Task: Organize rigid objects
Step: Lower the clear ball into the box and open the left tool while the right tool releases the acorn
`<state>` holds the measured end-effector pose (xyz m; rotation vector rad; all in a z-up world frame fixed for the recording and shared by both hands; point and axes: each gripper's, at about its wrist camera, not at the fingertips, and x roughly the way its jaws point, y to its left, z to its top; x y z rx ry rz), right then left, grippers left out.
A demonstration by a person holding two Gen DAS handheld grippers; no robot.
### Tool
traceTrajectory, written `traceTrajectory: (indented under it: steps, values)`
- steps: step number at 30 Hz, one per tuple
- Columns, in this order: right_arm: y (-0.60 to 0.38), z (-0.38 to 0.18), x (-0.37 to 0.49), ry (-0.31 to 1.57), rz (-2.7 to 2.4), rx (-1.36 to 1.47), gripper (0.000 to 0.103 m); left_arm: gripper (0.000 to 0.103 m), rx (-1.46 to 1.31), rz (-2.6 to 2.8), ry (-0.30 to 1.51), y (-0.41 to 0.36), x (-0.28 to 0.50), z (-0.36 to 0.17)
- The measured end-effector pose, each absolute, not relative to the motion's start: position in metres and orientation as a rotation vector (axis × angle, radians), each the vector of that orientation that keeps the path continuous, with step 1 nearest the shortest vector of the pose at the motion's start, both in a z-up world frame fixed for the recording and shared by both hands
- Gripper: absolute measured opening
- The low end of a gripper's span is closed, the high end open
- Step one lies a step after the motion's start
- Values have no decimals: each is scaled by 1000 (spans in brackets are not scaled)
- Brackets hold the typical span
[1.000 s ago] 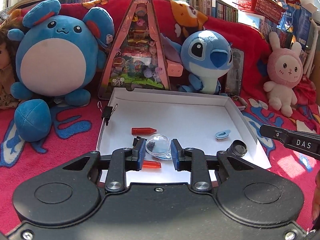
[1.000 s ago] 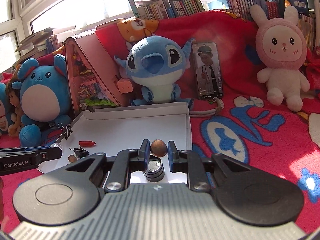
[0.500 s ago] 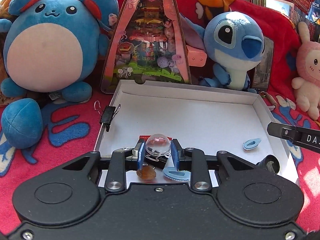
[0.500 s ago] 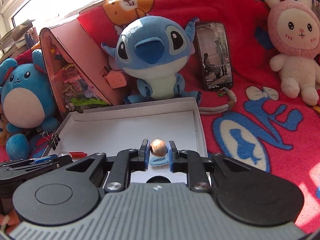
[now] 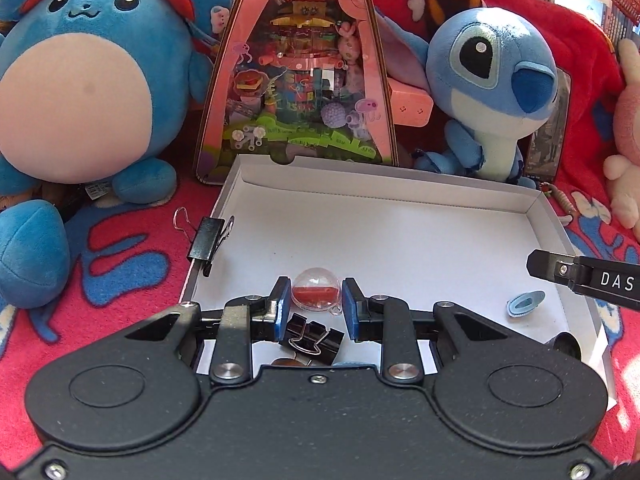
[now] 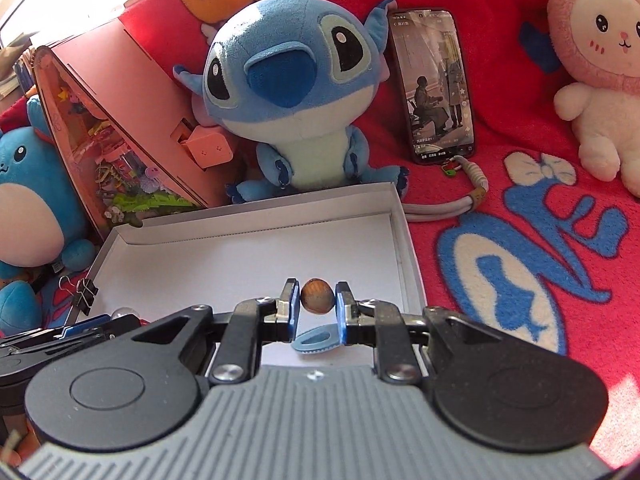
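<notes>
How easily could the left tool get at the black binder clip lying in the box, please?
Probably not yet: the left tool is shut on the clear capsule, though the binder clip lies uncovered just beneath it.

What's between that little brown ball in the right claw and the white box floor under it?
A pale blue ridged clip lies on the floor of the white box just beneath the brown ball held in the right claw; otherwise nothing visible.

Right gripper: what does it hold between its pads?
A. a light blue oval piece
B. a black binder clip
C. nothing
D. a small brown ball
D: in the right wrist view the right gripper has its pads pressed on a small brown ball.
</notes>
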<state>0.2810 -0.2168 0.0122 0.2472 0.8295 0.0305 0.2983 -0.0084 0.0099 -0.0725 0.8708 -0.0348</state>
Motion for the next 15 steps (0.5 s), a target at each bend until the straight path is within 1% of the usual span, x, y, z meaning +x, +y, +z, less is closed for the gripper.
traceTrajectory:
  steps: [15]
  values:
    - [-199,2,292,873,58,166,24,26,-39,-28,858,-12,301,6]
